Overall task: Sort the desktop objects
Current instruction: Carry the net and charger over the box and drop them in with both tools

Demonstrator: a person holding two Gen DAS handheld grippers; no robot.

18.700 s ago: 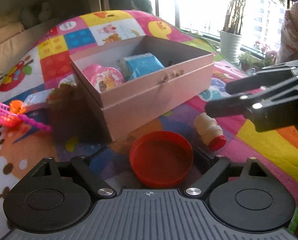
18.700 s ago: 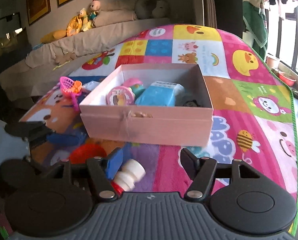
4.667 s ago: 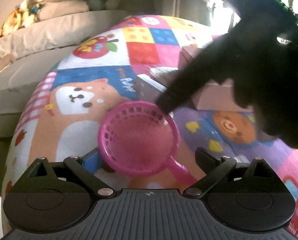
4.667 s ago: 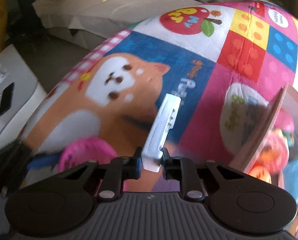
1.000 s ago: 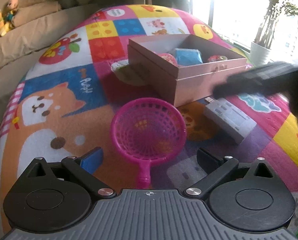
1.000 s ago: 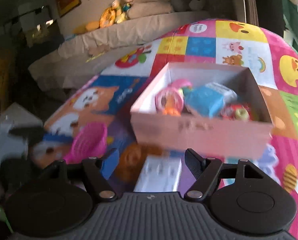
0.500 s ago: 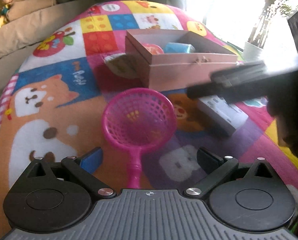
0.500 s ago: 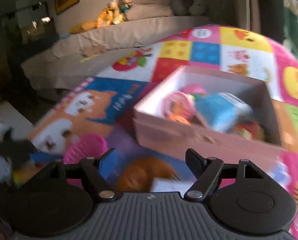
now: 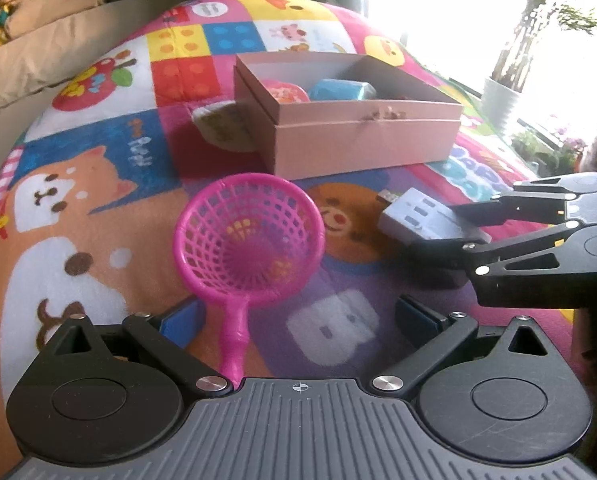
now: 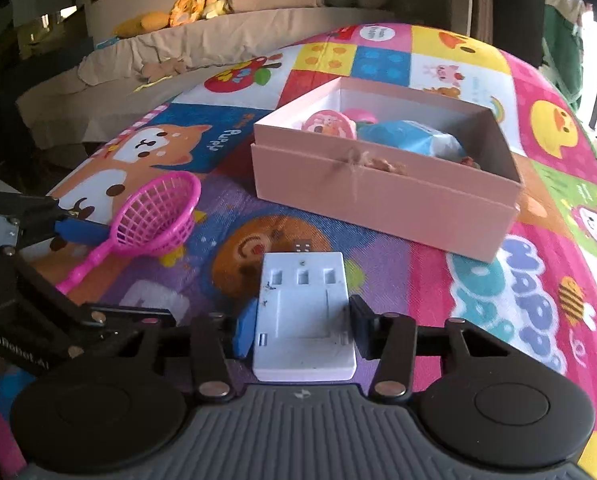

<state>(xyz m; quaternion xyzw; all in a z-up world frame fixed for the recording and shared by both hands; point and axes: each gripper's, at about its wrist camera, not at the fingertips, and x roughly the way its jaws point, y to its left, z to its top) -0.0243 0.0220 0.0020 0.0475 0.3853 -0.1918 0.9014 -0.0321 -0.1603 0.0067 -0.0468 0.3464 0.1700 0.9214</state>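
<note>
— What does your right gripper [image 10: 300, 326] have?
— My jaws have just been closing; the white USB hub [image 10: 304, 312] lies between them on the play mat [image 10: 498, 312], pads at its sides.
— And the left?
— My left gripper [image 9: 298, 316] gapes wide over the pink strainer's [image 9: 248, 240] handle. The pink box [image 10: 382, 196] sits mid-mat, beyond both.
</note>
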